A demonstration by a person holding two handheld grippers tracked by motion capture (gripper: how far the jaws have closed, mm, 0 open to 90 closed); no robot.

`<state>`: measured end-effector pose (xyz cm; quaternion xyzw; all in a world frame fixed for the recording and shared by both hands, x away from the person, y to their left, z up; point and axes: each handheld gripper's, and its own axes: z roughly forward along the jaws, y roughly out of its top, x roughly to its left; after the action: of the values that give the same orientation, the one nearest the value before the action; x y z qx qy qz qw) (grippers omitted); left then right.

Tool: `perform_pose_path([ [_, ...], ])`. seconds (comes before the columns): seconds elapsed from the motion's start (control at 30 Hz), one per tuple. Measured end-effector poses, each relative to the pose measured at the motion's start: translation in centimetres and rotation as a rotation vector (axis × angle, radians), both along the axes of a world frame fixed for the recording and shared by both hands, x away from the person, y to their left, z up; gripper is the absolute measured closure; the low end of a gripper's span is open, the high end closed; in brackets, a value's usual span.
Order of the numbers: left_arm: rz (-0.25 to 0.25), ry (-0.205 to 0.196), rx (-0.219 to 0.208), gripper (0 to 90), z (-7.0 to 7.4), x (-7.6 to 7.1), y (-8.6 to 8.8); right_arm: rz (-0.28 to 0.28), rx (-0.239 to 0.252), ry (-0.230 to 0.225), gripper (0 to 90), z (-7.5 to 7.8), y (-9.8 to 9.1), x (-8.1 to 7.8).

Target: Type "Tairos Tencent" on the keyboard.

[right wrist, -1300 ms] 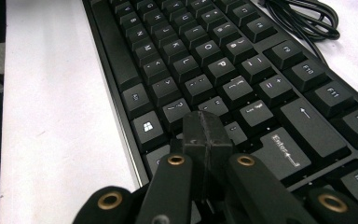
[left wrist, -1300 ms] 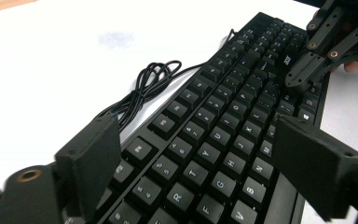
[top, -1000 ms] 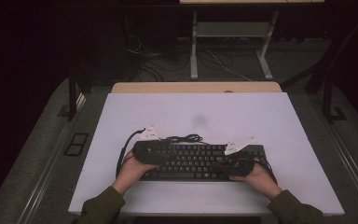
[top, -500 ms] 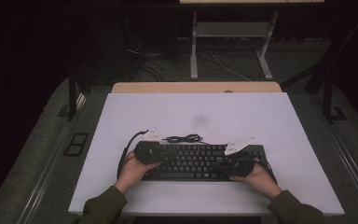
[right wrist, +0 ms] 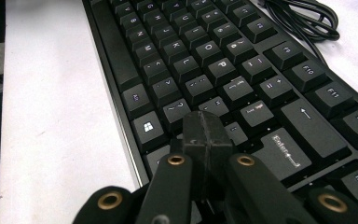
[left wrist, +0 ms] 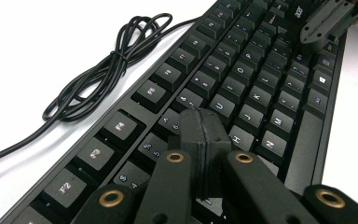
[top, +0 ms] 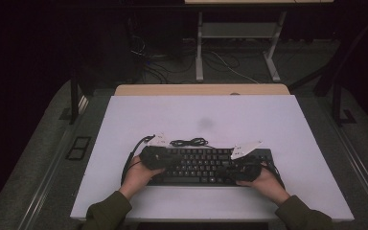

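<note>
A black keyboard (top: 206, 165) lies on the white table (top: 196, 120) near its front edge. My left gripper (top: 159, 154) hovers over the keyboard's left part; in the left gripper view its jaws (left wrist: 204, 135) are pressed together above the keys (left wrist: 242, 74), holding nothing. My right gripper (top: 242, 160) is over the right part; in the right gripper view its jaws (right wrist: 206, 133) are shut just above the keys near Enter (right wrist: 284, 151). The other gripper (left wrist: 328, 21) shows at the top right of the left gripper view.
The keyboard's black cable (top: 189, 142) lies coiled on the table just behind it, also seen as the cable (left wrist: 98, 79) and the cable (right wrist: 307, 16). Table legs and floor cables (top: 220, 60) stand beyond the table's far edge.
Both hands and grippers have shifted only slightly over the keyboard; the keyboard and its cable stay where they were.
</note>
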<state>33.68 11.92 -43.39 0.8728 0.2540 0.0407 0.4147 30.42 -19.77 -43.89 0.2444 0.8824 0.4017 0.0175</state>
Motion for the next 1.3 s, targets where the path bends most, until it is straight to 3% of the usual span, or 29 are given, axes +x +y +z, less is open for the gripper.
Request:
perform_pose_path([
  [0.43,0.001,0.006,0.014,89.5,0.0,0.0,0.0,-0.001,-0.001,0.001,89.4,0.0,0.0,0.0],
  [0.8,0.015,-0.003,-0.039,88.6,0.8,-0.2,0.9,-0.001,-0.001,0.001,89.4,0.0,0.0,0.0],
  [0.97,0.036,-0.004,-0.069,76.5,1.0,-0.5,1.5,0.001,0.000,0.001,89.4,0.0,0.0,0.0],
  [1.03,0.041,-0.001,-0.074,69.3,0.9,-0.5,1.7,0.000,0.001,0.001,89.4,0.0,0.0,0.0],
  [1.07,0.042,-0.001,-0.074,61.6,1.0,-0.6,1.9,-0.001,0.002,0.001,89.3,0.0,0.0,0.0],
  [1.3,0.046,-0.018,-0.078,43.8,1.1,-1.2,2.6,-0.001,0.003,0.002,89.3,0.0,0.0,0.0],
])
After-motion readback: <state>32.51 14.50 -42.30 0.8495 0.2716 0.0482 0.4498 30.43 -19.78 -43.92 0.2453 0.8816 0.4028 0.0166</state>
